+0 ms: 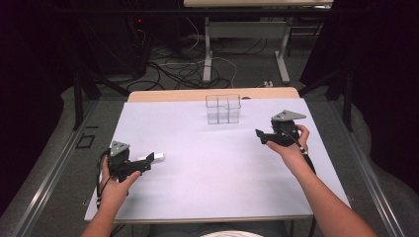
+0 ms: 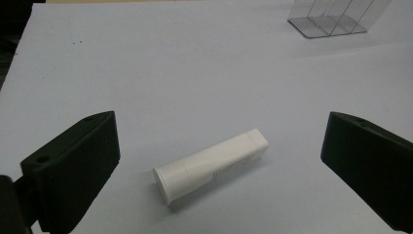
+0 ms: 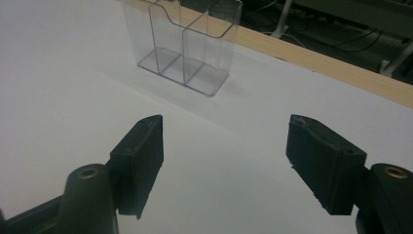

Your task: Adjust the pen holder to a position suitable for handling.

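Note:
A small white tube (image 2: 210, 165) lies flat on the white table top (image 1: 212, 163), at its left side (image 1: 157, 157). My left gripper (image 2: 219, 165) stands open with its jaws on either side of the tube, not touching it; in the high view it sits at the left (image 1: 146, 163). A clear plastic holder (image 1: 223, 108) with dividers stands upright at the back middle, seen in the right gripper view (image 3: 182, 44) and the left gripper view (image 2: 336, 17). My right gripper (image 3: 224, 161) is open with nothing between its jaws, at the right of the table (image 1: 262, 136), pointing towards the holder.
The white sheet ends at a wooden strip (image 1: 212, 94) along the table's far edge. Beyond it are the floor, cables (image 1: 183, 69) and another table's legs (image 1: 207, 54). Dark curtains flank both sides.

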Available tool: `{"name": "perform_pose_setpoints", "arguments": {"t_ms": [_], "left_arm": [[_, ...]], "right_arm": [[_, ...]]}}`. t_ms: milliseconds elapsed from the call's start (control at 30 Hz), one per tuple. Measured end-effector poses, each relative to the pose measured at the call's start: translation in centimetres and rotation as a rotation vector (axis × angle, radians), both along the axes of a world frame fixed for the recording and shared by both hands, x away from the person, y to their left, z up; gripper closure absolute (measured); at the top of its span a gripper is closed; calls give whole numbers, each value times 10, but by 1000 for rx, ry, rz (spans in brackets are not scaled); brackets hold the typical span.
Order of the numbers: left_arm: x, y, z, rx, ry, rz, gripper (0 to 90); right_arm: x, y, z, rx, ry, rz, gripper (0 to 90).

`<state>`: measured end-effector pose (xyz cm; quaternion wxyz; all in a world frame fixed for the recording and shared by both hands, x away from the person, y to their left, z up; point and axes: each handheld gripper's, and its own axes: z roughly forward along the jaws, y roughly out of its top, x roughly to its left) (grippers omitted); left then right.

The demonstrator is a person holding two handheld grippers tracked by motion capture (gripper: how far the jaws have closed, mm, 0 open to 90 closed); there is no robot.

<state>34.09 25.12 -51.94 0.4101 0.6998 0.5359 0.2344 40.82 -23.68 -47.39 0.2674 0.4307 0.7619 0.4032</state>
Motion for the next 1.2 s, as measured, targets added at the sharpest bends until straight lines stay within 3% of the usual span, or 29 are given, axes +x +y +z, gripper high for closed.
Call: {"name": "perform_pose_setpoints", "arguments": {"t_ms": [100, 267, 367, 433, 467, 500, 667, 800, 967, 1200], "left_arm": [[-1, 0, 0, 0, -2, 1, 7], [-1, 1, -1, -3, 3, 3, 7], [-1, 1, -1, -4, 6, 1, 9], [-1, 1, -1, -4, 6, 0, 9], [-1, 1, -1, -3, 6, -1, 9], [-1, 1, -1, -4, 6, -1, 9], [-1, 1, -1, -2, 8, -3, 9], [0, 1, -1, -2, 5, -4, 9], [0, 0, -2, -1, 6, -4, 9], [0, 0, -2, 3, 8, -7, 10]], "right_arm": [[5, 9, 7, 8, 21, 13, 326], [15, 21, 15, -33, 35, 46, 327], [25, 30, 20, -69, 30, 128, 327], [27, 33, 19, -87, 8, 141, 328], [33, 39, 21, -161, 23, 185, 346], [33, 39, 21, -161, 23, 185, 346], [46, 51, 25, -270, 27, 264, 351], [51, 58, 26, -325, 38, 288, 350], [62, 76, 25, -504, 16, 381, 339], [73, 93, 24, -593, -7, 463, 336]]}}
